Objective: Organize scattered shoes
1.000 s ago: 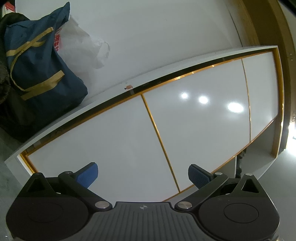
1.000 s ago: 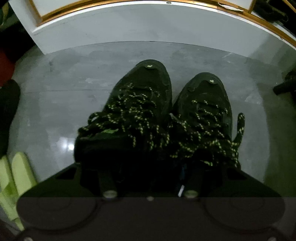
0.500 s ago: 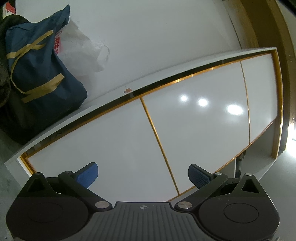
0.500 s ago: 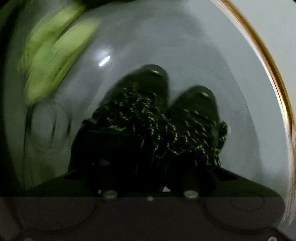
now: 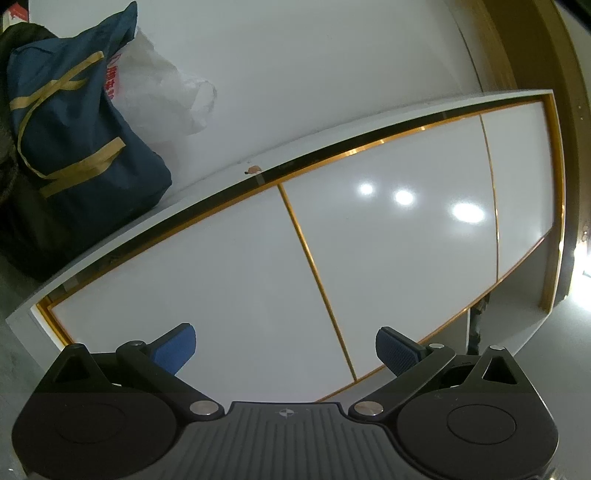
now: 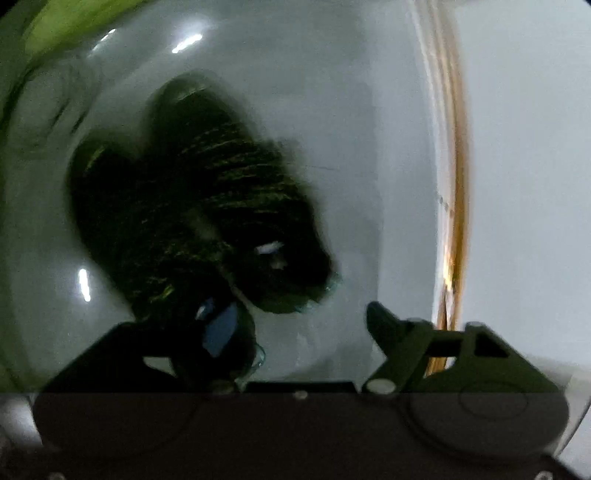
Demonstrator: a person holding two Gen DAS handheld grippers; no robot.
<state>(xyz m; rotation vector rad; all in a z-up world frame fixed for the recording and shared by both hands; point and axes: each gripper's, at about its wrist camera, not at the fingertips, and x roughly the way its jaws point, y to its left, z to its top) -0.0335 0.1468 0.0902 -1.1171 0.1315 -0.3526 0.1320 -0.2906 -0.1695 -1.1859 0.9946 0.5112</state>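
In the blurred right wrist view a pair of black shoes with yellow-flecked laces (image 6: 195,206) lies on the grey floor, ahead and left of my right gripper (image 6: 299,325). Its jaws stand open with nothing between them; the left blue pad (image 6: 219,326) is close to the heel of the nearer shoe. My left gripper (image 5: 284,349) is open and empty, its blue pads (image 5: 175,349) apart, facing the white cabinet (image 5: 388,229) with gold trim. No shoes show in the left wrist view.
A navy bag with tan straps (image 5: 74,147) and a white plastic bag (image 5: 162,96) sit on the cabinet top at the left. Yellow-green footwear (image 6: 62,22) blurs at the upper left. The cabinet's gold edge (image 6: 454,184) runs down the right.
My right gripper has opened and let go of the black shoes, which now lie on the floor to its left. The view has swung round. The left gripper has barely moved.
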